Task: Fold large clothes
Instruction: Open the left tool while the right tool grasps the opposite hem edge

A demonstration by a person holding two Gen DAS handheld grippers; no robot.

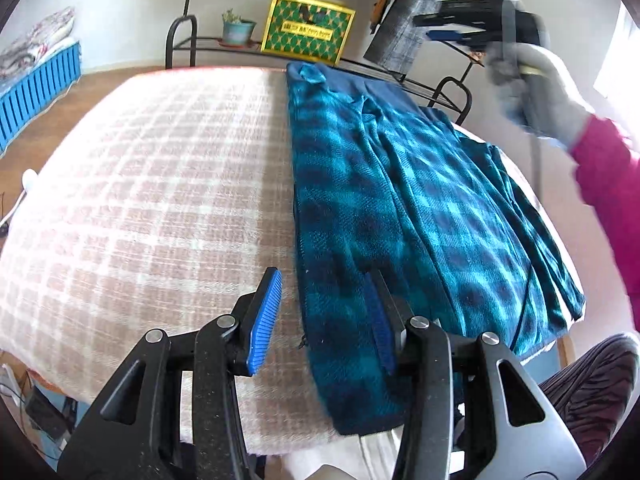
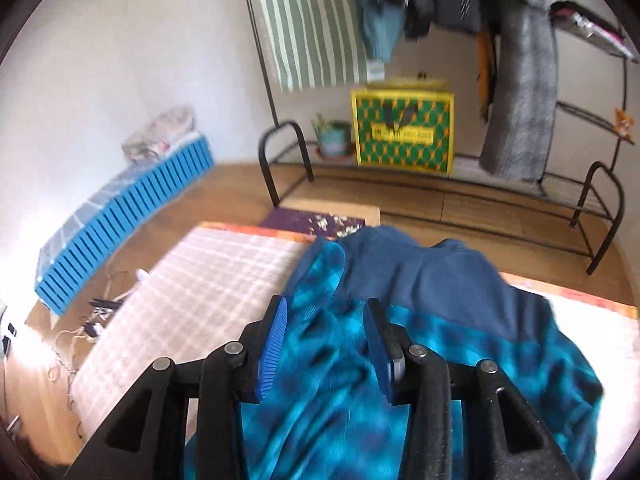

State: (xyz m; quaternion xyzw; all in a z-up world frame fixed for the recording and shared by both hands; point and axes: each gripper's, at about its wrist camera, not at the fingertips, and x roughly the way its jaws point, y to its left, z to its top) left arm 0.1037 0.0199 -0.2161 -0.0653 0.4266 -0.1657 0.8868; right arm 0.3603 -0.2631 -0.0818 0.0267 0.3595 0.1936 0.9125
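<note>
A teal and navy plaid garment (image 1: 400,200) lies flat, folded lengthwise into a long strip, on the right half of a table covered with a pink-and-white checked blanket (image 1: 160,180). My left gripper (image 1: 324,280) hovers open over the garment's near left edge, with nothing between its blue pads. In the left wrist view my right gripper (image 1: 436,28) is blurred and raised at the upper right, held by a gloved hand (image 1: 536,92) with a pink sleeve. In its own view the right gripper (image 2: 327,306) stands open above the garment (image 2: 320,420) near its navy yoke, gripping nothing.
Behind the table stands a black clothes rack (image 2: 600,216) with hanging clothes, a yellow-green bag (image 2: 402,128) and a potted plant (image 2: 332,136). A blue slatted block (image 2: 120,216) lies on the wooden floor at left, with cables (image 2: 88,328) near it. A person's patterned leg (image 1: 592,392) is at lower right.
</note>
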